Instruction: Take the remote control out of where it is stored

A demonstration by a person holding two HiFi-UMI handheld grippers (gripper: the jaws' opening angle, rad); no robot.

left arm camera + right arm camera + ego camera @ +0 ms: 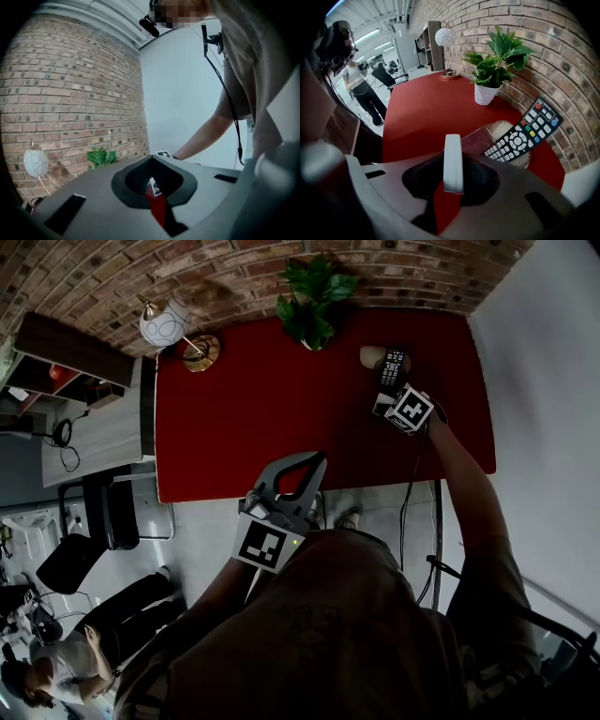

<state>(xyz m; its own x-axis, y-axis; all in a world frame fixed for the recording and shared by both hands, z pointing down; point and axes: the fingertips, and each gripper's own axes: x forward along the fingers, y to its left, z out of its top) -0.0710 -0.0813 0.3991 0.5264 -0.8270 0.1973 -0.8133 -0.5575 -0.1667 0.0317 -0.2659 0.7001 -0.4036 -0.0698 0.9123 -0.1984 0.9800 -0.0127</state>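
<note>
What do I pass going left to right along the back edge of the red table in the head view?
White globe lamp on a brass base → green potted plant → black remote control.

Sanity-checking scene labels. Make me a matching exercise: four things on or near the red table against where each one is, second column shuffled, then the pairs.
Things
1. lamp
2. plant
3. remote control
4. left gripper

Places
A. propped in the beige holder, right end of the table
B. held in the air at the table's near edge
C. left end of the table, by the brick wall
D. middle of the table's far edge, in a white pot

Pairs: 1-C; 2-D; 3-A; 4-B
</note>
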